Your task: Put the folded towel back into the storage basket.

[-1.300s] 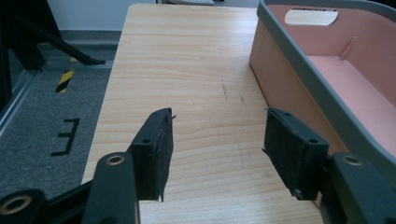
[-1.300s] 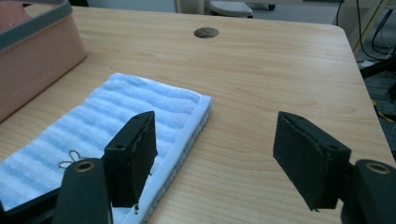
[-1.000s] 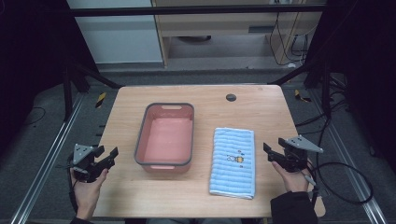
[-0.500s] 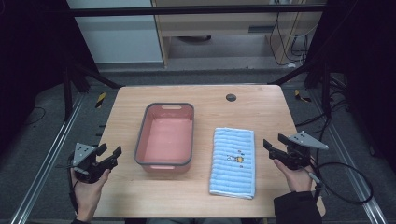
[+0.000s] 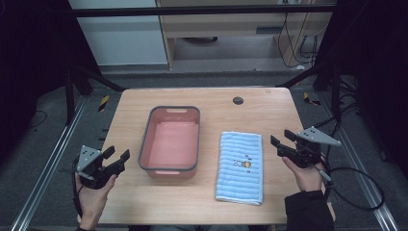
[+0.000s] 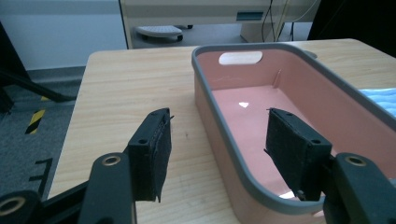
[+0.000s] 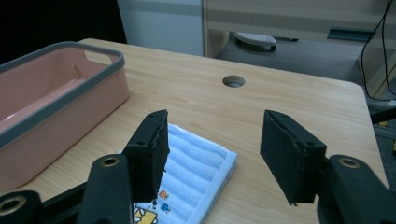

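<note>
High view: a light wooden table (image 5: 211, 103) stands on grey floor (image 5: 43, 139) with a pale cabinet (image 5: 120, 33) behind; a round cable hole (image 5: 237, 100) marks its far edge. A pink tub with grey rim (image 5: 171, 139) sits left of centre, apparently empty. Just beside it lies a folded blue striped towel (image 5: 240, 166) bearing a small printed figure. Left tongs (image 5: 115, 161) and right tongs (image 5: 281, 144) hover released near opposite table edges.
</note>
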